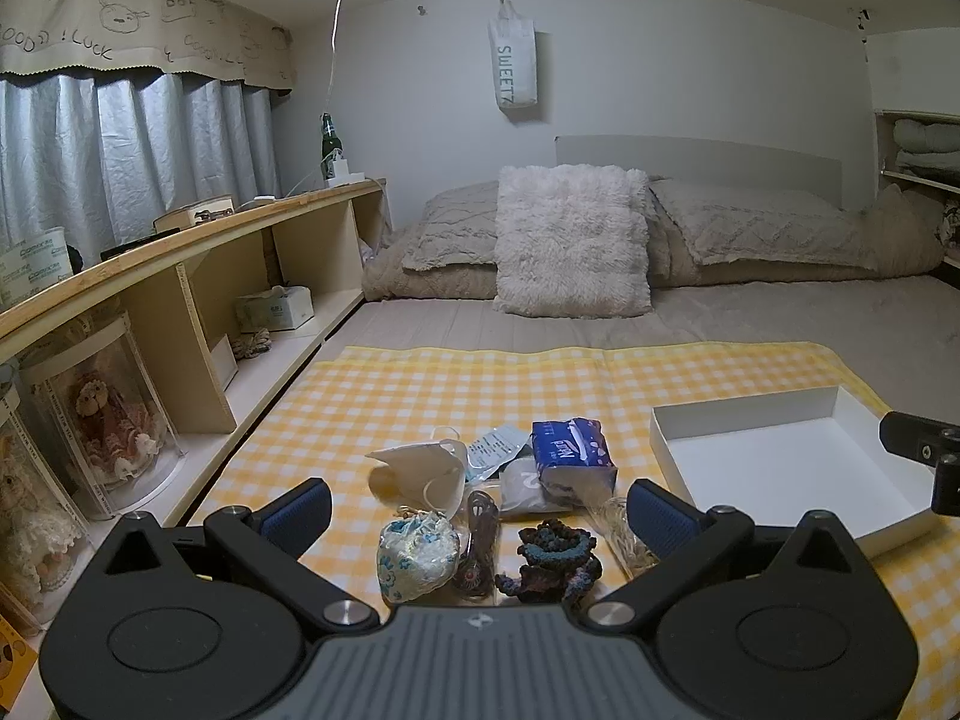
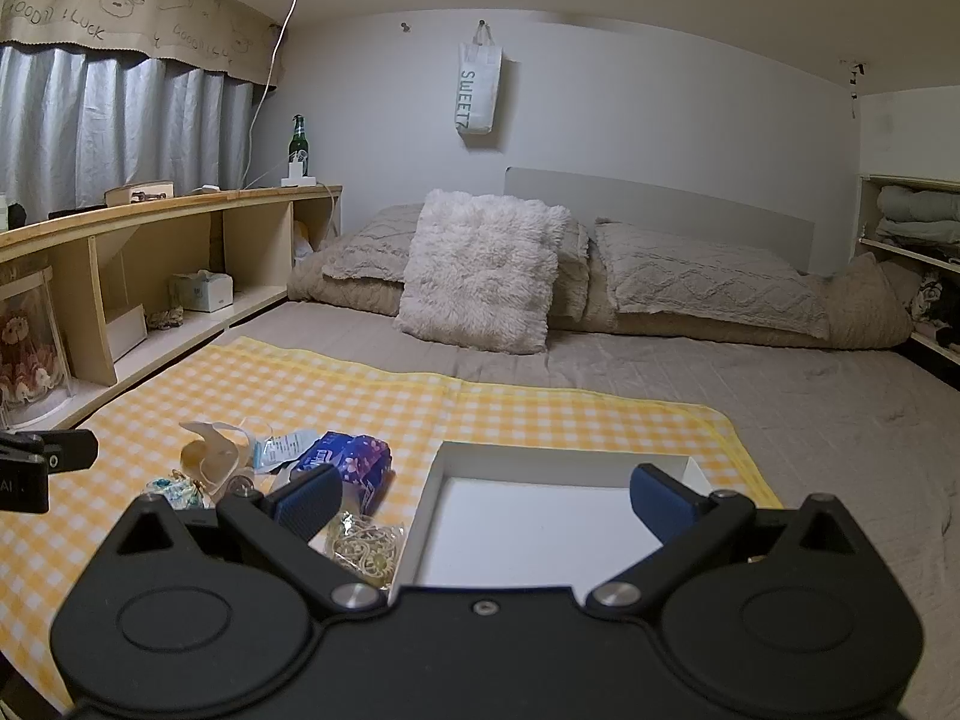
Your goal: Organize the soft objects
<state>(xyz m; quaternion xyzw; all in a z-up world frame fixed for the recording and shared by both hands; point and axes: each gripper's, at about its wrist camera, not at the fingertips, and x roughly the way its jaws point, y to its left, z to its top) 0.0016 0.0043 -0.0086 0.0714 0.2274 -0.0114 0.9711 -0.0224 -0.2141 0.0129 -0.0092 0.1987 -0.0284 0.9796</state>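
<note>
Since the soft items, e.g. floral pouch [image 1: 418, 554] and crocheted scrunchie [image 1: 555, 561], lie clustered on the checked cloth [image 1: 420, 384] beside the empty white tray [image 1: 780, 462], they look light and compressible. Pinch mid-body. Left tongs [image 1: 480, 507] and right tongs [image 2: 483, 495] both wide open, empty.

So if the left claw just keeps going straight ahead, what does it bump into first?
Probably the dark crocheted piece and the small floral pouch, lying between the open left claw fingers on the checked cloth. Depth is hard to judge.
</note>
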